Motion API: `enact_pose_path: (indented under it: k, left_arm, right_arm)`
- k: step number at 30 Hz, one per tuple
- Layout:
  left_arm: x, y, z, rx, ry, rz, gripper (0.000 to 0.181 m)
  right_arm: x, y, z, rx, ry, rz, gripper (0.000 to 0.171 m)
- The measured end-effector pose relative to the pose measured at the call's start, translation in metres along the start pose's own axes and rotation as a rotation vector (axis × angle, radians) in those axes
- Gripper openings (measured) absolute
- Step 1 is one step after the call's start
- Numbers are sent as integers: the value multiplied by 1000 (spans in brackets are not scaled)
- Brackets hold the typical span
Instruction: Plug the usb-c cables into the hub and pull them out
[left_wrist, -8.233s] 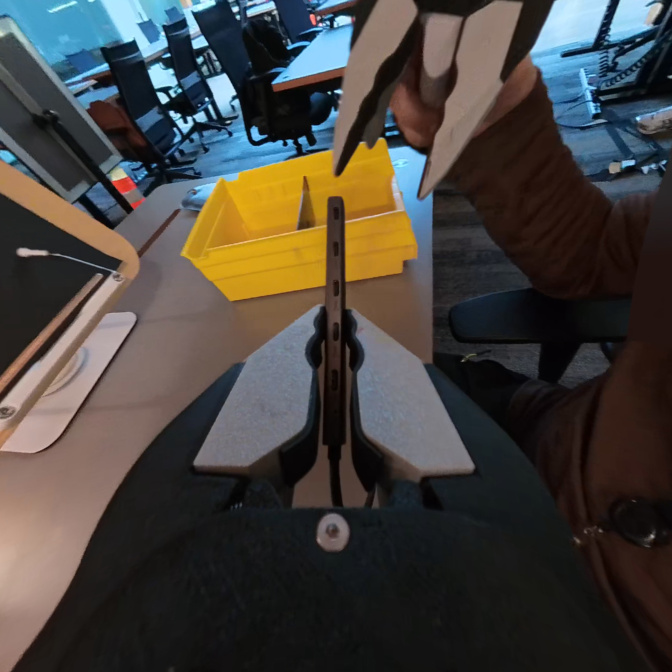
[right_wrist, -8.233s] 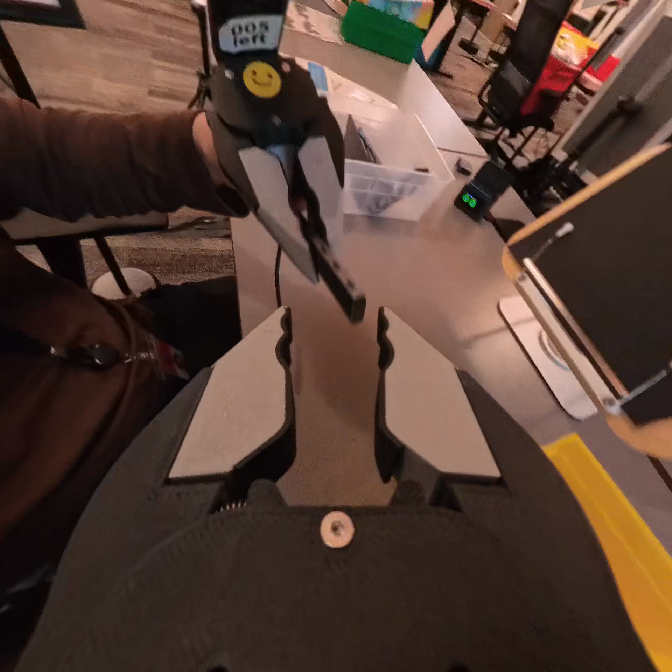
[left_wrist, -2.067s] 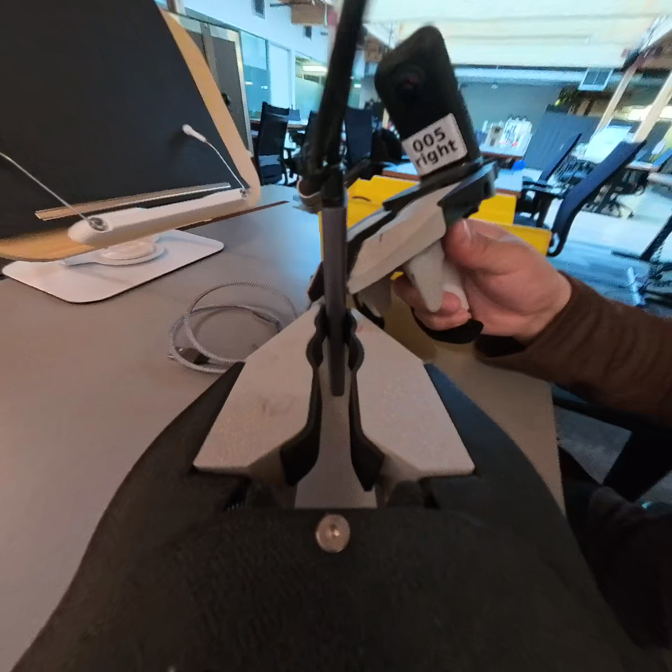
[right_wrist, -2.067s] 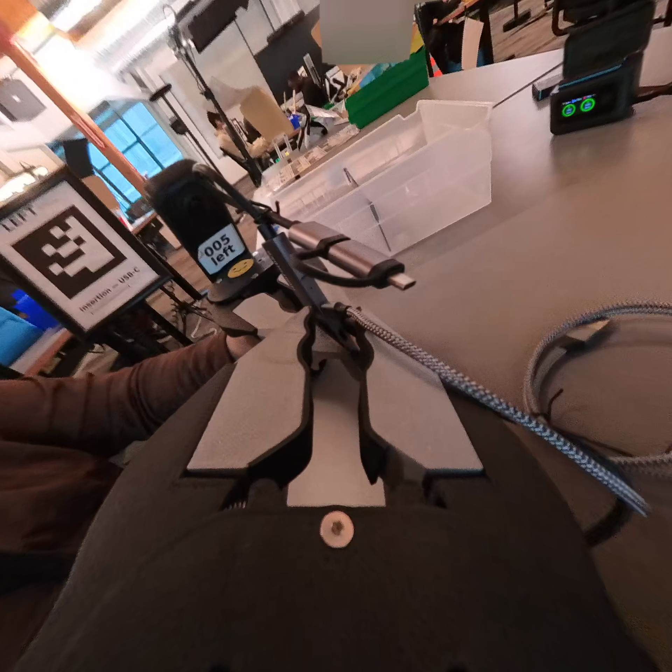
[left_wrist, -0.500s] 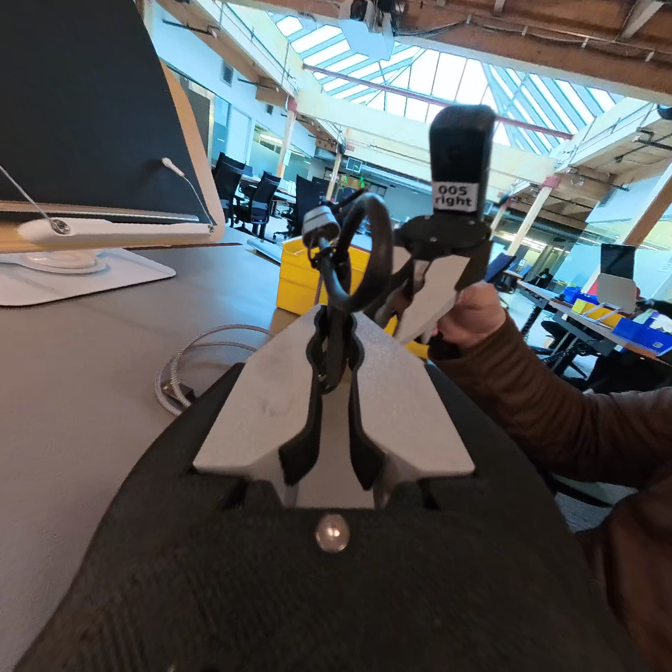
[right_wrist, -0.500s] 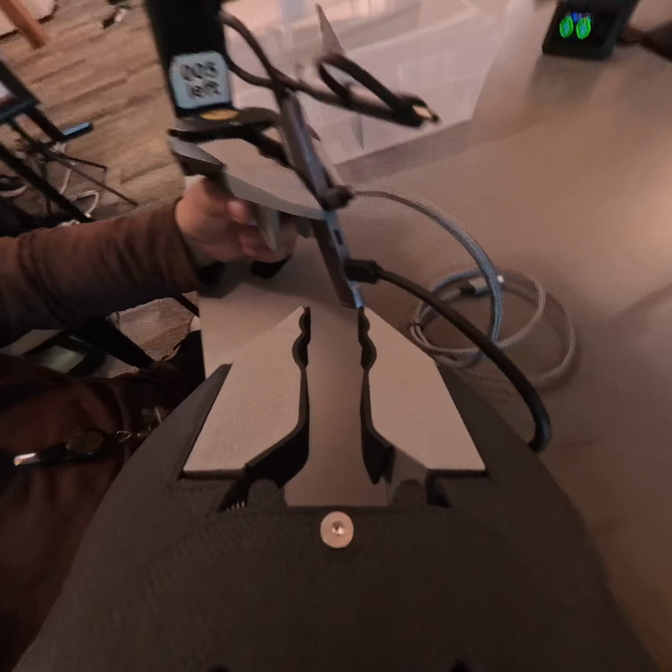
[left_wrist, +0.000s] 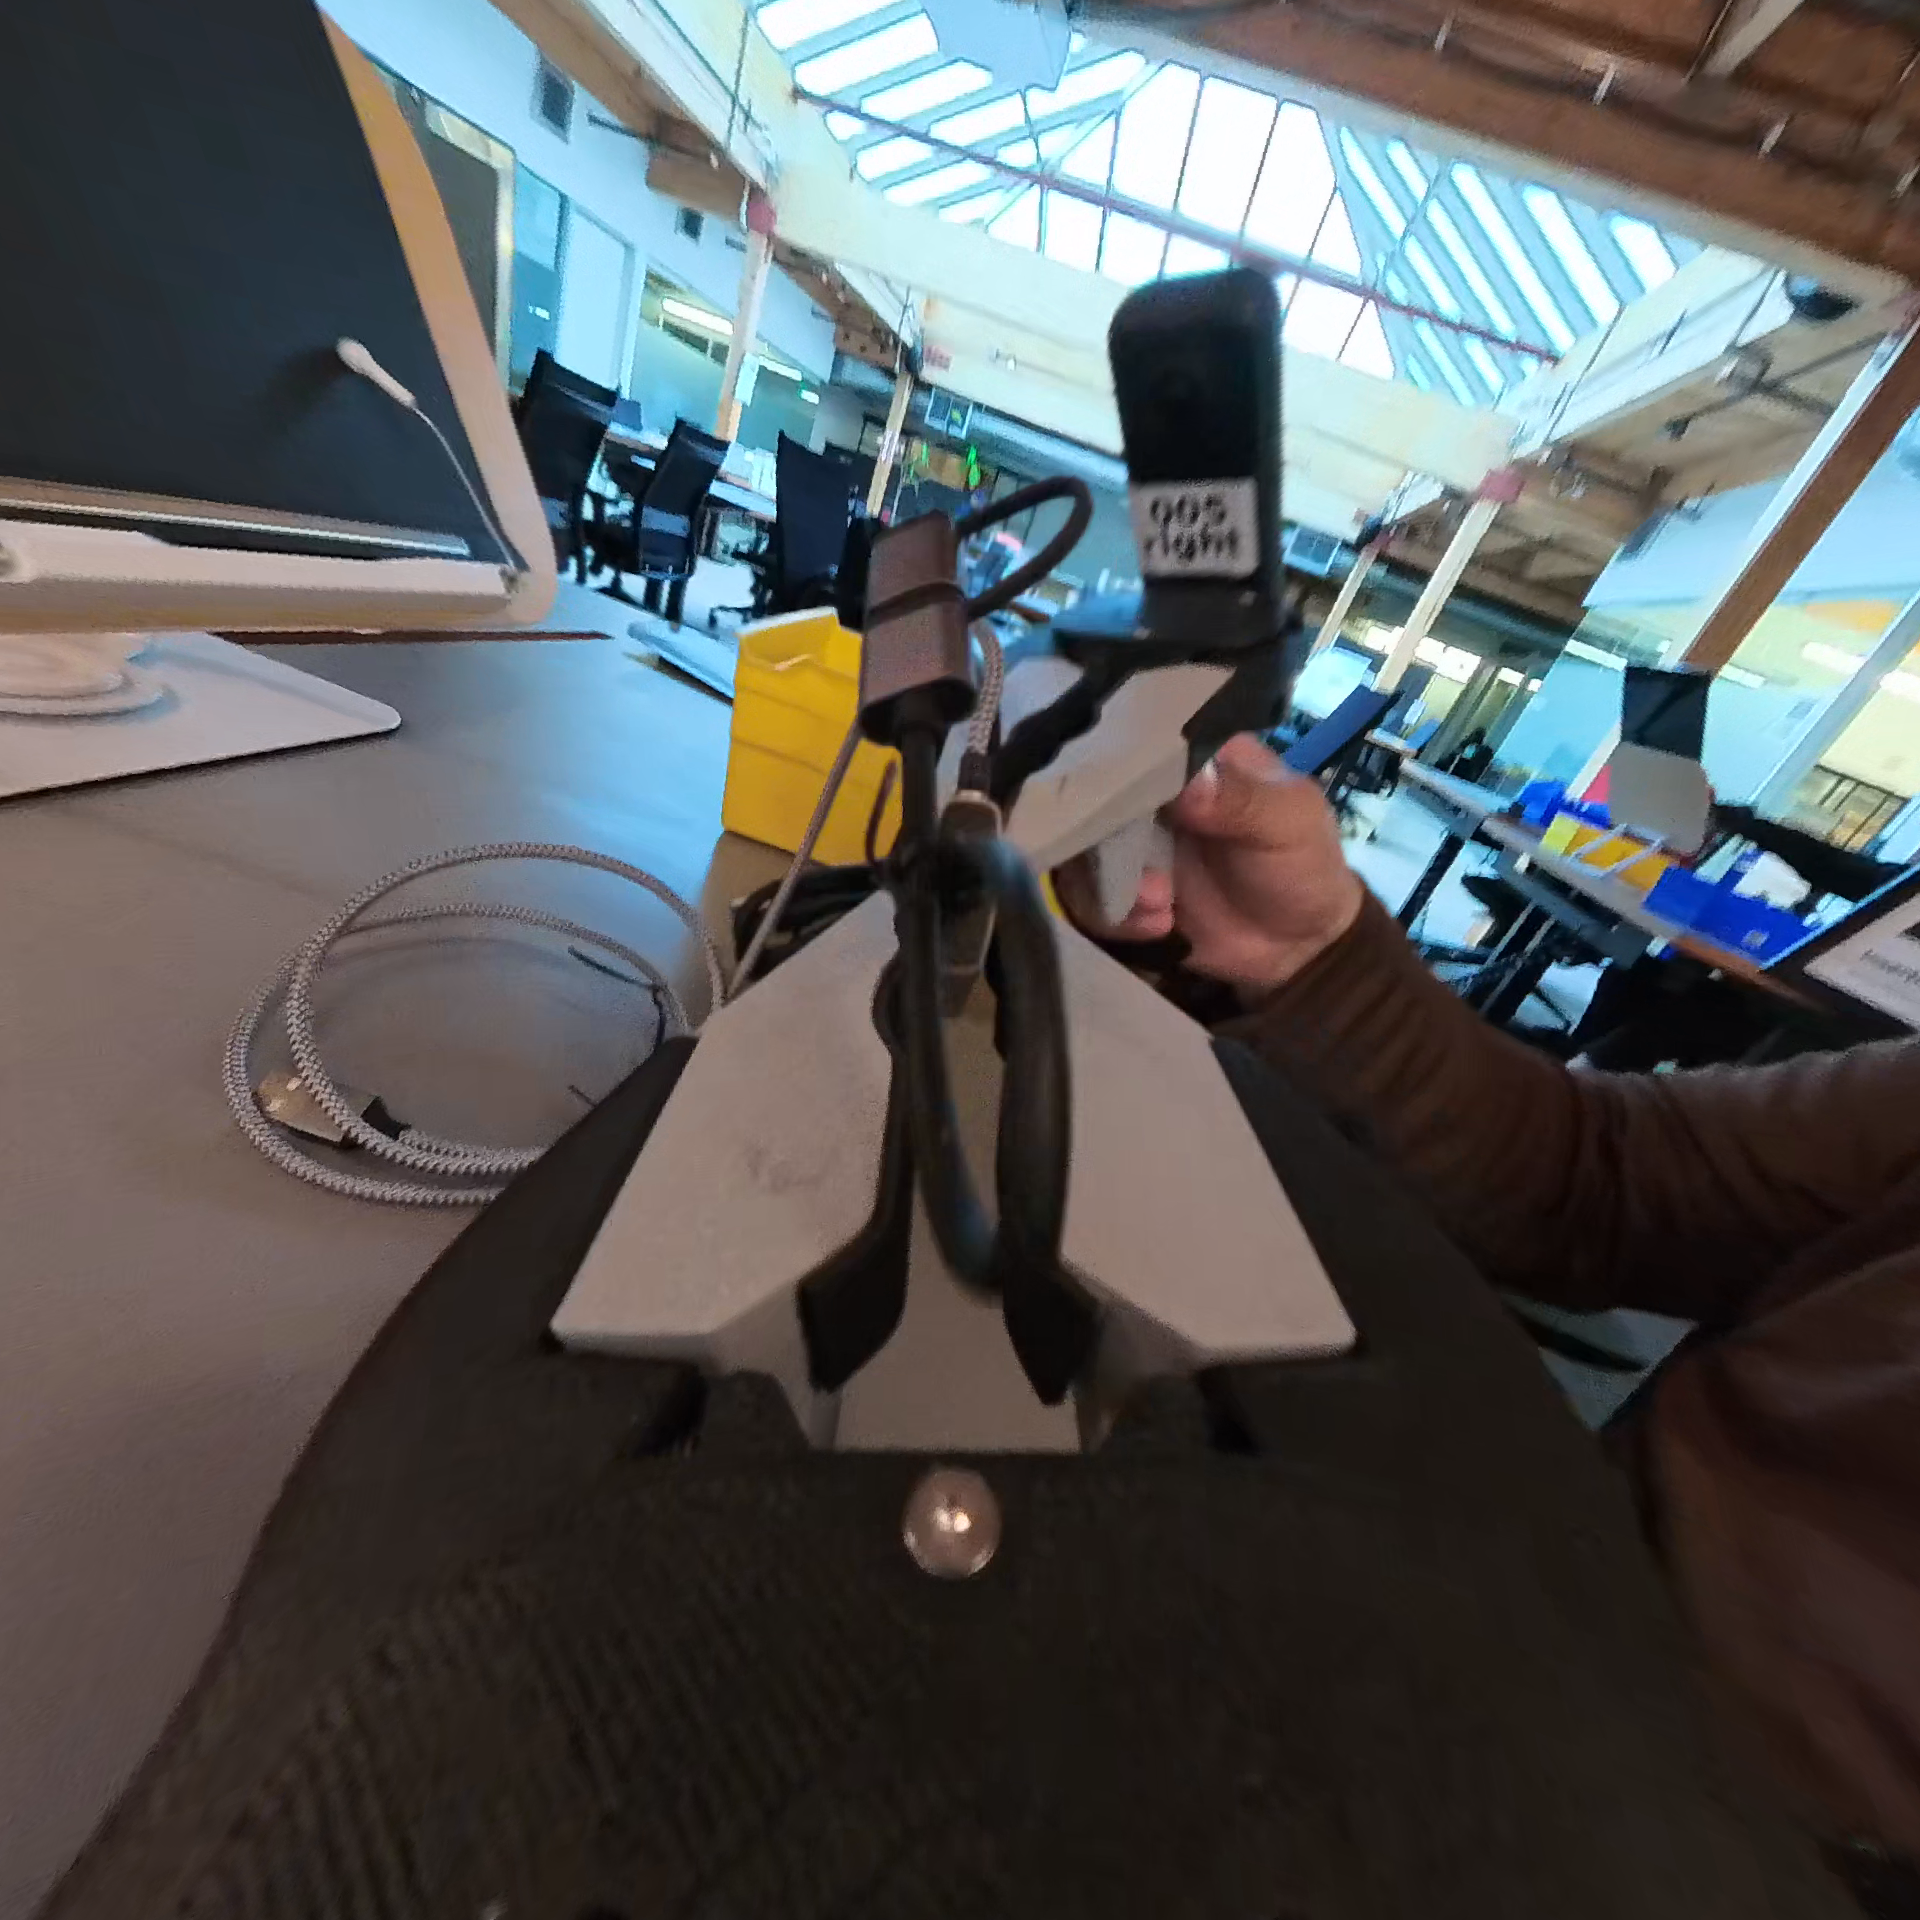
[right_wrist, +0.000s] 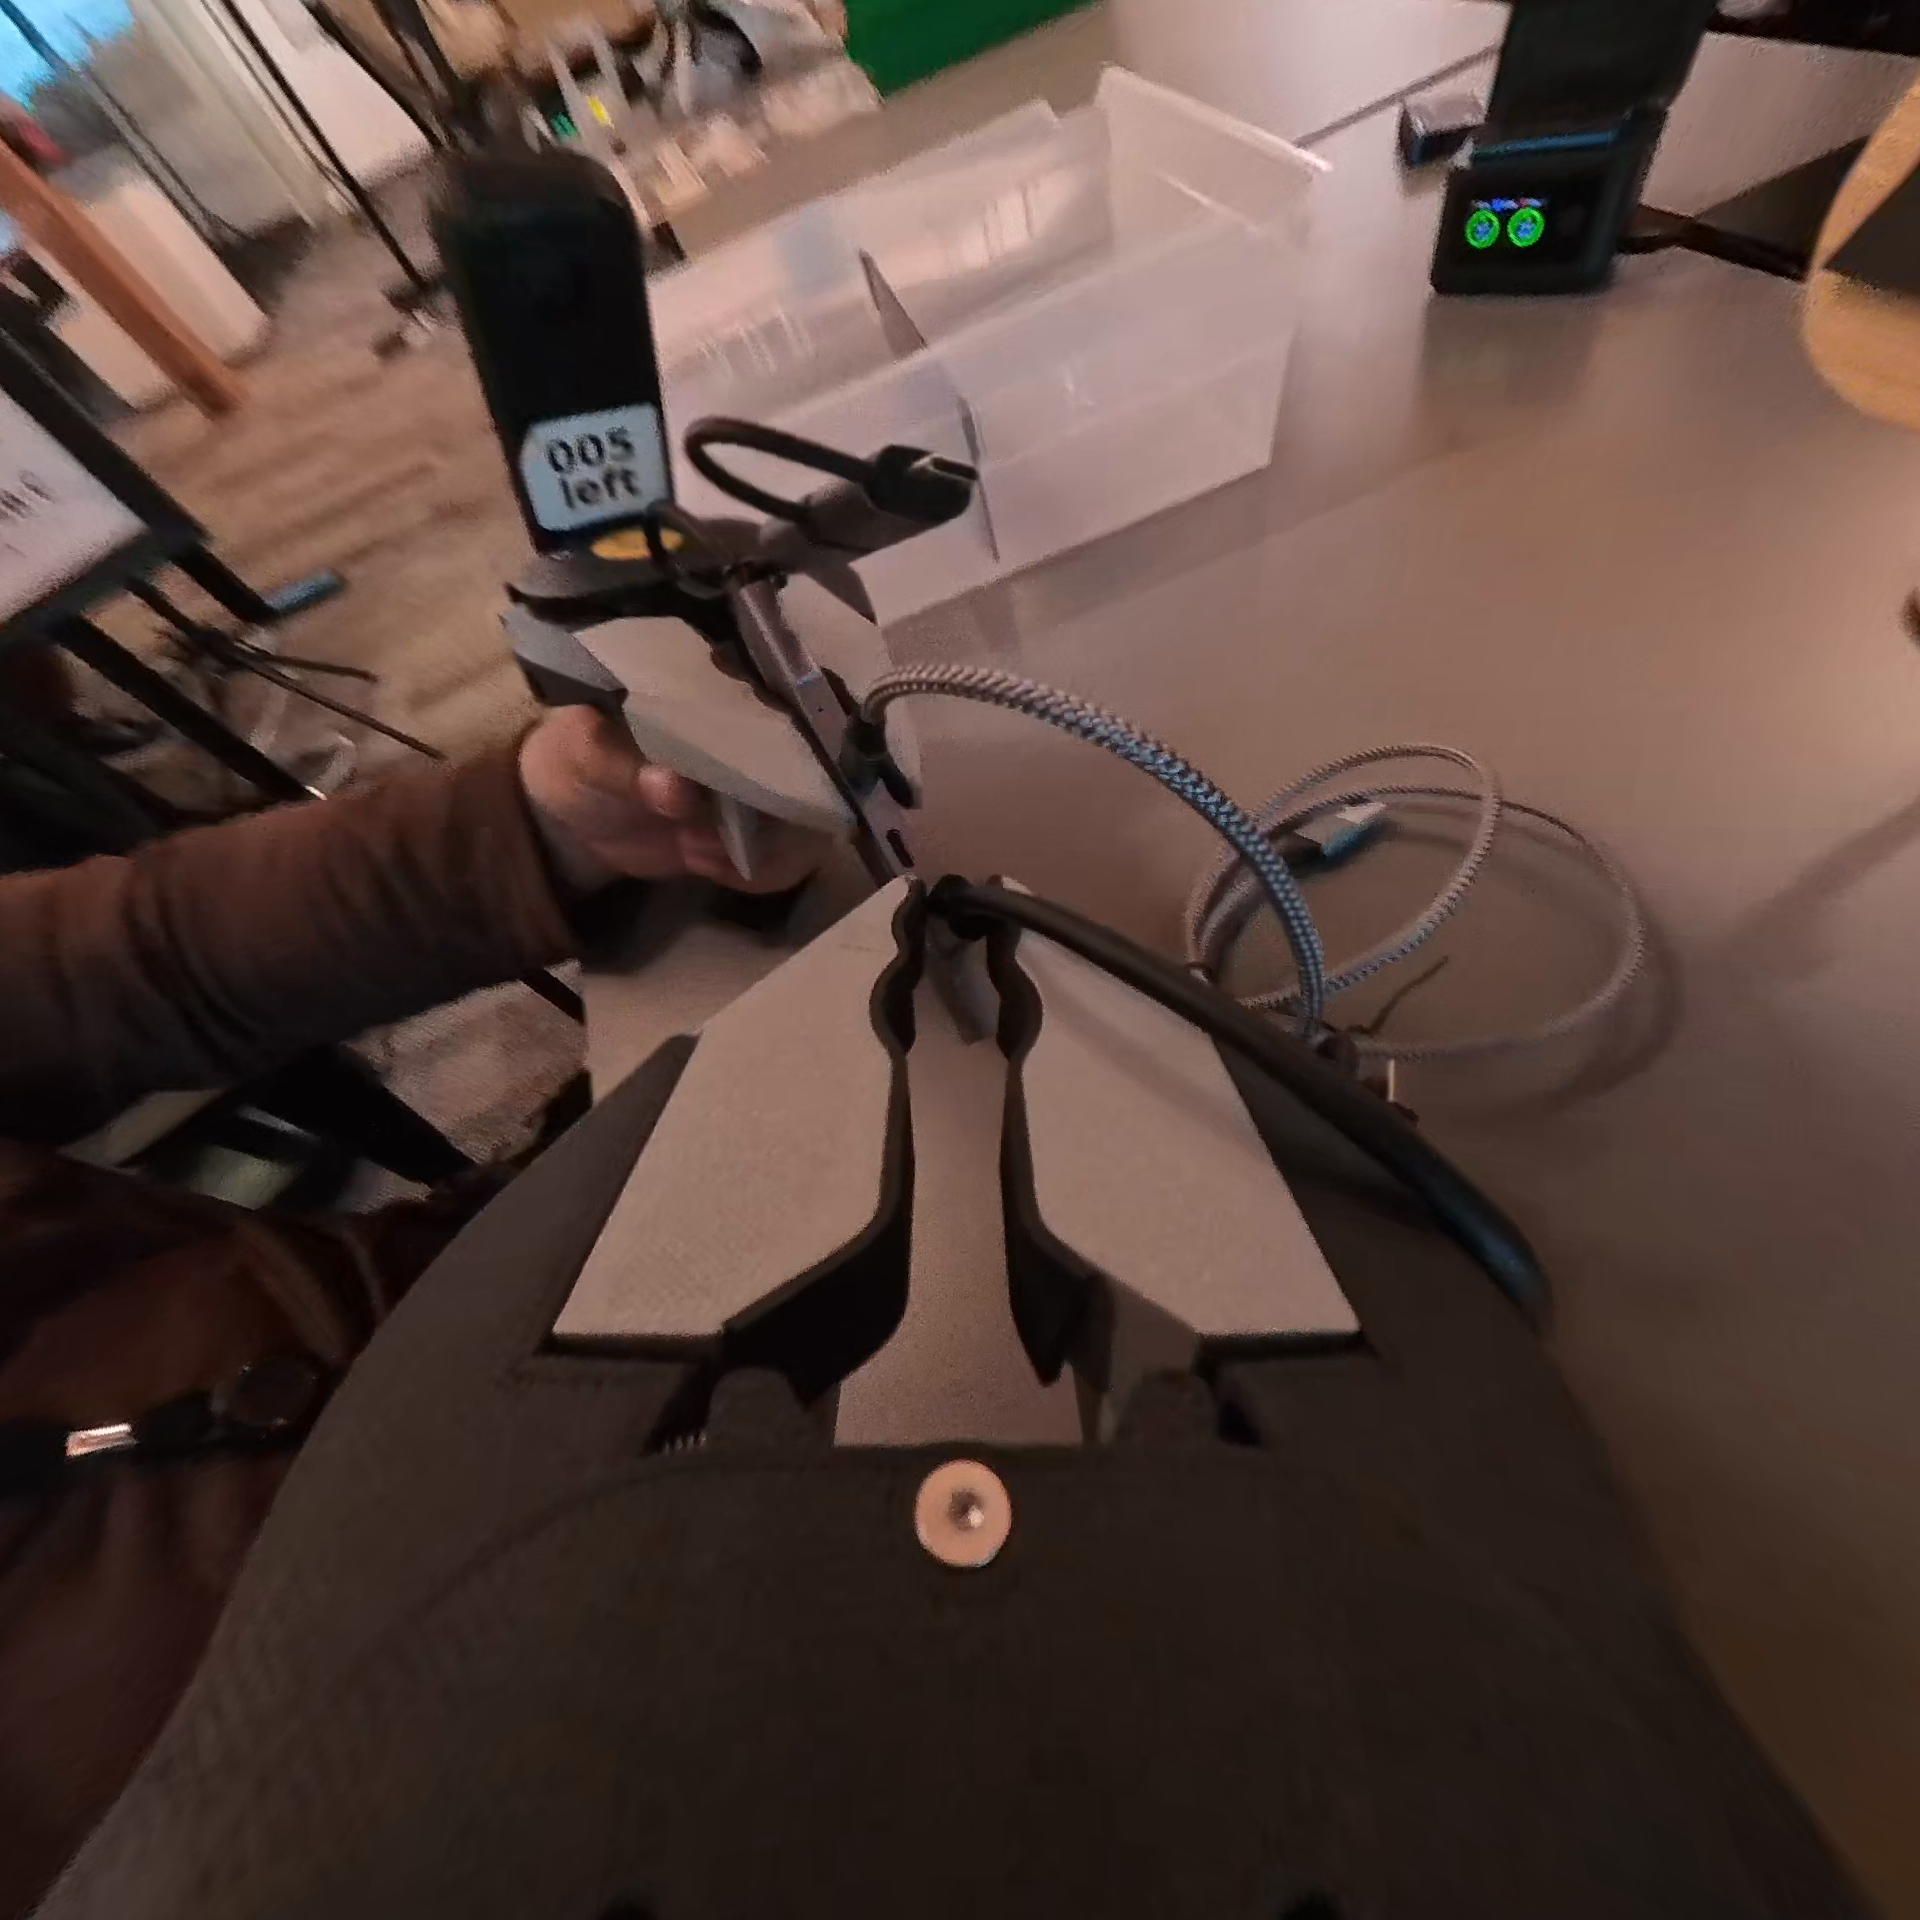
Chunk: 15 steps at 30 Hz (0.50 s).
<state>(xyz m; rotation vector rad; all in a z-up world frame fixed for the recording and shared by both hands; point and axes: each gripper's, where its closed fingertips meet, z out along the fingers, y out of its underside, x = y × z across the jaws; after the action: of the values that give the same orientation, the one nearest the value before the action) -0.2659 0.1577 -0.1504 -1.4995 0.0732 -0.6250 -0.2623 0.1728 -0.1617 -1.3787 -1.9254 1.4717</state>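
Left wrist view: the left gripper (left_wrist: 961, 935) is pinched on the slim dark-grey metal hub (left_wrist: 961, 951), held up over the grey table (left_wrist: 156, 1039), with the braided silver cable (left_wrist: 416, 1039) coiled there.

Right wrist view: the right gripper (right_wrist: 951, 925) is clamped on the black rubber cable's plug (right_wrist: 951, 914) right at the hub's end. A slightly crooked approach could jam the plug or twist the hub loose.

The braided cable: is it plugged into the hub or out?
In. The braided cable arcs up and its dark plug sits in the side of the hub, held in the left gripper.
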Motion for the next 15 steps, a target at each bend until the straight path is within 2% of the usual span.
enact_pose_path:
  k: [5, 10, 15]
  left_arm:
    - [11, 15, 9, -81, 17, 84, 8]
    - [23, 15, 9, -64, 77, 80, 8]
    - [30, 24, 13, -120, 86, 146, 11]
  right_arm:
    - [-6, 11, -10, -142, 78, -98, 9]
    - [-16, 12, -15, -168, 51, -83, 8]
    - [-15, 21, -24, -234, 54, -115, 8]
